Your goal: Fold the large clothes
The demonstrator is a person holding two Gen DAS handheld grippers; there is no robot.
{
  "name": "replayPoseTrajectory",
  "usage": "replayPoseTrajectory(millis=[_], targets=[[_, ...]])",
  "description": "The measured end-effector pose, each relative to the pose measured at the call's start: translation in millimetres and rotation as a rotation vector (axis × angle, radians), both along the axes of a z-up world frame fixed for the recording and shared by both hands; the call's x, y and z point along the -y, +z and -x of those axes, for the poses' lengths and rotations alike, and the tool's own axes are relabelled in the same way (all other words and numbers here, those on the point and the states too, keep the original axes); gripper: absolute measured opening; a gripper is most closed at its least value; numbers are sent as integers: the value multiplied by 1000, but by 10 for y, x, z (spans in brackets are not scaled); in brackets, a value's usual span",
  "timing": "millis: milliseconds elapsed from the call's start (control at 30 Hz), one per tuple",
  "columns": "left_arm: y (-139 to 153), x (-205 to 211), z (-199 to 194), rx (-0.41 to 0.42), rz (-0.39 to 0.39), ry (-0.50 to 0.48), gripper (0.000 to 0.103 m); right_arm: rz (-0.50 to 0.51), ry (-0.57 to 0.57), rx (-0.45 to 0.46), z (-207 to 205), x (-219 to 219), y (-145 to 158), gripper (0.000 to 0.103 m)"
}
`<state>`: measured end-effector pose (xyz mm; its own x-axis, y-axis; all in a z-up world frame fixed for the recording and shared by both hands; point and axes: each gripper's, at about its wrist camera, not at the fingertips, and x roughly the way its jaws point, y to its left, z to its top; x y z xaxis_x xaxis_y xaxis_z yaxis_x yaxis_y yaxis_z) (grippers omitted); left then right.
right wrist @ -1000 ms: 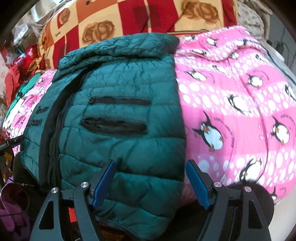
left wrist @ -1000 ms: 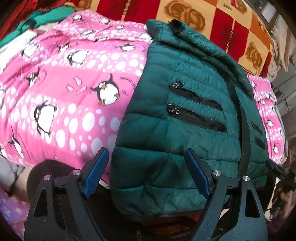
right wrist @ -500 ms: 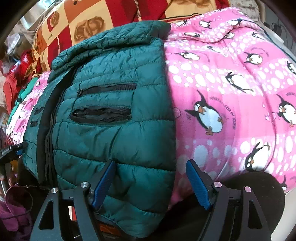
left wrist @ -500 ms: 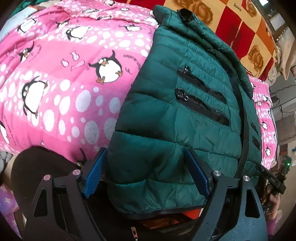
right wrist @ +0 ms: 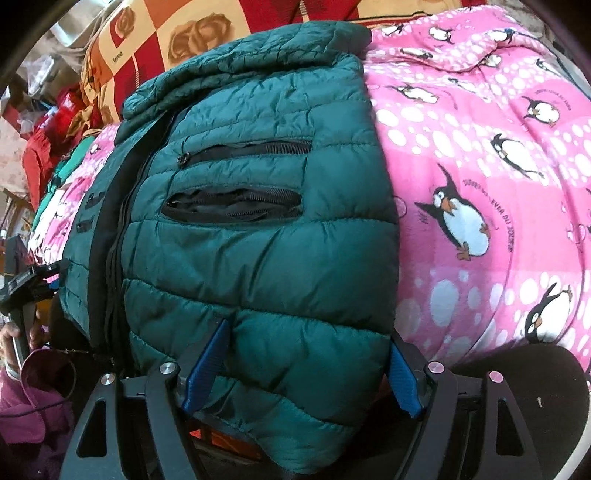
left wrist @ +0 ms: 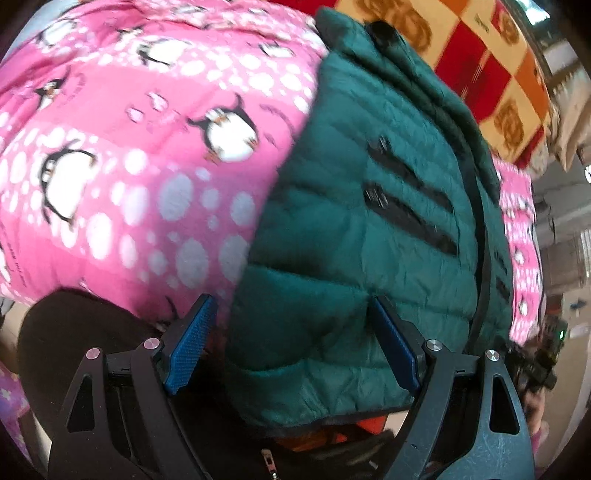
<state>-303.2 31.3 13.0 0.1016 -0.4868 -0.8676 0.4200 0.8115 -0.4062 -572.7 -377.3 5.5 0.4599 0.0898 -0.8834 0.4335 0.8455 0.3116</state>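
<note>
A dark green quilted puffer jacket lies on a pink penguin-print blanket, its hem hanging over the near edge. It has two black zip pockets on each front panel and a black centre zip. My left gripper is open with its blue pads astride the jacket's lower left corner. In the right wrist view my right gripper is open with its pads astride the lower right corner of the jacket. Neither has closed on the fabric.
A red, orange and cream rose-pattern blanket lies behind the jacket. The pink blanket extends to both sides. The other gripper and a hand in a purple sleeve show at the left edge. Clutter stands at the far sides.
Both grippers have moved forward and down onto the jacket's hem. The bottom corners now sit between the open pads. The jacket itself has not shifted.
</note>
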Motion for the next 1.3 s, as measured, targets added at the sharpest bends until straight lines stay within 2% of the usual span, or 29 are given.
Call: replayPoseTrajectory(millis=[100, 200, 233, 267, 300, 333, 400, 633, 667, 700, 733, 767, 800, 967, 1133, 1300], targets=[[-16, 103, 100, 7, -30, -56, 85, -31, 41, -2, 20, -56, -23, 77], [4, 152, 130, 24, -39, -66, 85, -37, 54, 29, 34, -81, 4, 77], [28, 158, 135, 24, -25, -68, 83, -39, 62, 42, 34, -92, 29, 71], [54, 169, 145, 26, -14, -73, 77, -33, 71, 54, 38, -101, 58, 65], [84, 174, 155, 38, -11, -83, 71, -20, 78, 67, 41, -111, 99, 53], [126, 192, 173, 58, -22, -95, 67, -18, 85, 81, 55, -115, 131, 49], [166, 207, 204, 88, -38, -114, 60, -35, 97, 103, 70, -97, 148, 47], [67, 309, 221, 95, -93, -114, 61, -24, 135, 102, 49, -128, 4, 47], [90, 320, 234, 108, -101, -118, 55, -27, 134, 110, 45, -129, 17, 47], [127, 337, 250, 130, -108, -122, 37, -25, 132, 123, 55, -119, 47, 39], [201, 407, 284, 175, -124, -127, 27, -19, 131, 134, 91, -90, 76, 27], [255, 415, 296, 200, -118, -131, 19, -20, 133, 151, 114, -52, 118, 24], [316, 412, 291, 211, -104, -132, 16, -30, 140, 173, 127, -29, 160, 22], [654, 413, 227, 269, -25, -105, 15, -35, 154, 260, 114, 53, 394, 20], [991, 413, 87, 322, 61, -57, 15, -48, 123, 379, 102, 239, 759, 20], [1262, 459, -69, 386, 116, -3, 15, -13, 91, 455, -1, 364, 1034, 20]])
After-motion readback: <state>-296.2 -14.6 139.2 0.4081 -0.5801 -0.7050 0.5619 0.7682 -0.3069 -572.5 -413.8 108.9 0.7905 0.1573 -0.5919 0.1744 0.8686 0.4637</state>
